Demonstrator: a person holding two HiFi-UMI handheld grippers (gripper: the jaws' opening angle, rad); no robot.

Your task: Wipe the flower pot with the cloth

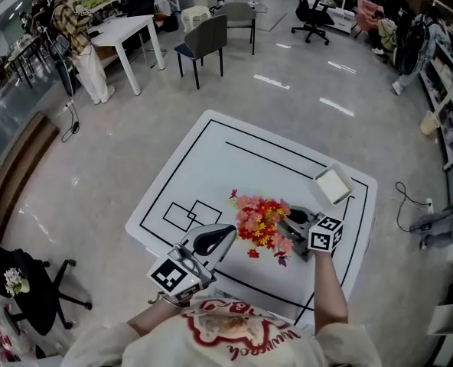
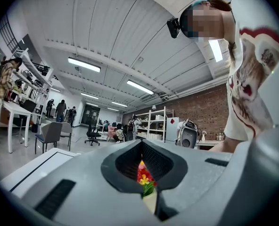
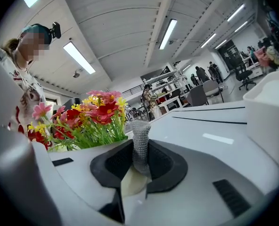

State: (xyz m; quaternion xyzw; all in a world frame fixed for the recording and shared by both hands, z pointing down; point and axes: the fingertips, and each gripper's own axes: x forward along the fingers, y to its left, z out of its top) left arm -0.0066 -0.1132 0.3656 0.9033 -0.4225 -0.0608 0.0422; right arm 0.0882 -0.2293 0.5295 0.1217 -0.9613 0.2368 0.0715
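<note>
Left tongs point(image 1: 226, 232) pressed together and empty, just beside the flowers point(image 1: 261, 224). Right tongs point(image 1: 289, 222) pinch a grey knit cloth point(image 3: 140, 145) at the flowers' opposite side. The flowers stand on the white tabletop point(image 1: 211, 159). Their pot is hidden beneath the blooms.

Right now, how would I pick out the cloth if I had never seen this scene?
Find the white table with black lines, then the bunch of red, pink and yellow flowers near its front edge. Right of them are the right tongs, shut on the cloth: a narrow gray knitted strip standing up between them, the only woven thing beside bright blooms and a smooth white box.
</note>
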